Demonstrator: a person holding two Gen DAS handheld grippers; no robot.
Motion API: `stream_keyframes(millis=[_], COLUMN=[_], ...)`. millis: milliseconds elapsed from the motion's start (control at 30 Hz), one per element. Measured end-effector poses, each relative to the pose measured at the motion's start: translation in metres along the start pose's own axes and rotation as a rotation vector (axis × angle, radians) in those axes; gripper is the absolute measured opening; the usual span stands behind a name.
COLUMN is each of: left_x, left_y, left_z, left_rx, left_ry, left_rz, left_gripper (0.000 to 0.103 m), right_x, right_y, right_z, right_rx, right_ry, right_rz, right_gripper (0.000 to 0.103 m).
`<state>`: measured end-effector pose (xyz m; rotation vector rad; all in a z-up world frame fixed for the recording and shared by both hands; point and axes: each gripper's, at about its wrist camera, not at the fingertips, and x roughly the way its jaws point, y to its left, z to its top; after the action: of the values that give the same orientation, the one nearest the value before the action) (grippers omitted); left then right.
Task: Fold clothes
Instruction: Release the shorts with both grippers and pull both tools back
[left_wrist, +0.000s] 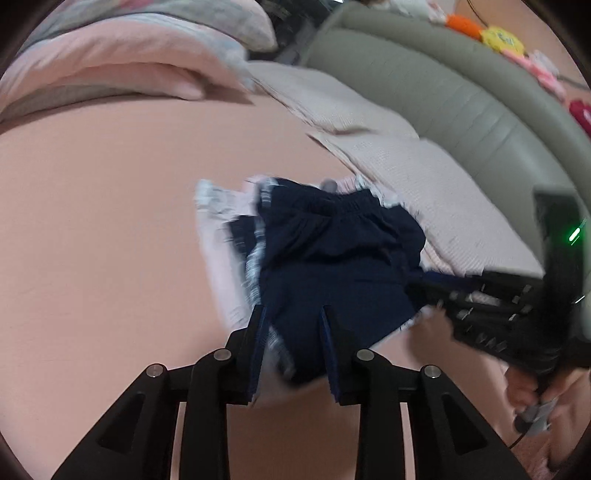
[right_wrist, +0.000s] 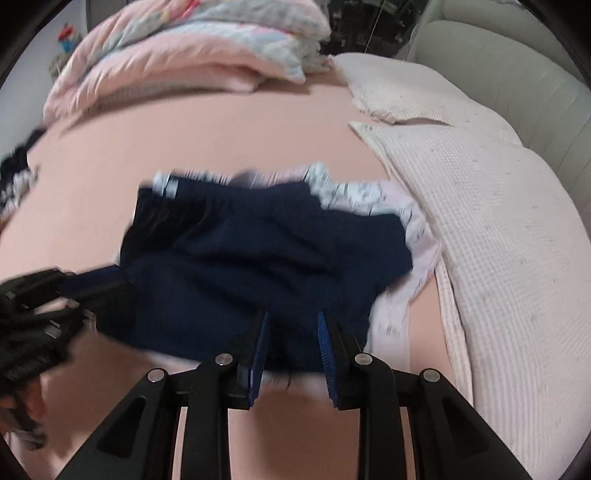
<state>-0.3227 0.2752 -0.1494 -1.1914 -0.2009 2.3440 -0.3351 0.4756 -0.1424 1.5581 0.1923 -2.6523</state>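
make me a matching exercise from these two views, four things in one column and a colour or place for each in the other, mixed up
Things:
1. shorts
2. folded quilt
3. pillow
4. patterned garment

Descriptions:
A. lying beneath the dark item, edges peeking out
B. navy blue, with an elastic waistband
C. piled at the far end of the bed
D. pale waffle weave, along the bed's right side in the right wrist view

Pairs: 1-B, 2-C, 3-D, 4-A
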Motion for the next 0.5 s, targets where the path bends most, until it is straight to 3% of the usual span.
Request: stream_keyframes(millis=[67,133,167,300,333,400,500], left_x=[-0.024,-0.053,-0.066,-0.112,-0.117,-0.141,-0.184], left_y=[0.007,0.021,0.032,0.070,0.078,0.094,0.116], left_z=[-0.009,-0.017,-0.018,-0.020,-0.015,-0.012,-0.005], left_rx=[-0.023,-0.041,-0.051,-0.065,-0.073,-0.089,-0.133], left_ry=[0.001,0.001,0.005,-0.001,-0.010,-0.024,-0.075], left_rz=[0.020,0.038,0.044,0.116,0.130,0.172,0.197], left_gripper=[0.042,0.057,0.059,0.066,0.073,0.082,0.085], right_x=[-0.007,-0.014,-0.015,-0.038,-0.049,-0.075,-0.118], right_y=[0.005,0.013,0.020,0.061,0.073,0.097,0.137], right_z=[-0.013,-0.022,-0.023,-0.029,-0.028,-0.023,-0.004], right_rx=[0.039,0.105,0.139,0.174,0.170,0.170,0.137], right_ry=[0.012,0.011,0.010,0.008,0.004,-0.025,-0.108], right_rz=[0.008,0.038,0.056,0.089,0.104,0.133,0.109], right_gripper=[0.028,0.045,0.056,0.058,0.059,0.080,0.092])
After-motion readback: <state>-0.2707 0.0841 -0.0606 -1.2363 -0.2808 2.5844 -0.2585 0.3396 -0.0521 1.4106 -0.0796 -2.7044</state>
